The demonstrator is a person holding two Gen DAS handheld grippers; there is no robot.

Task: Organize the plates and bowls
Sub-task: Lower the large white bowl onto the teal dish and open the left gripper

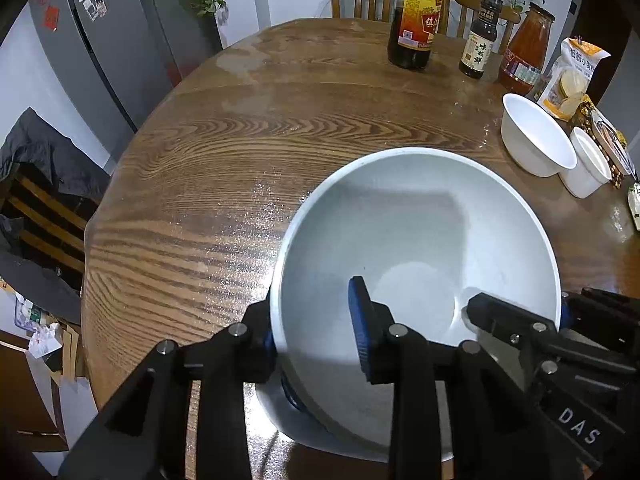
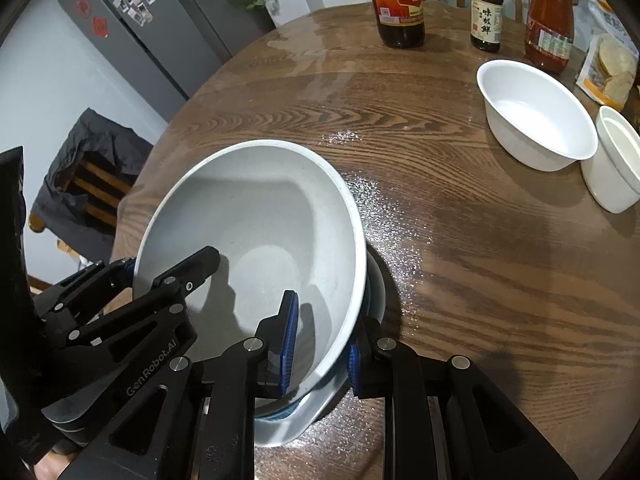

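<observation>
Left wrist view shows our left gripper with jaws clamped across the near rim of the grey bowl, and our right gripper pinching its opposite rim. It sits near the bench edge, tilted. We judge it rigid, glazed, slippery and breakable, so rim grips suit it.

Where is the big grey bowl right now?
The big grey bowl is at the near edge of the round wooden table, gripped on opposite rims by the left gripper and right gripper.
</observation>
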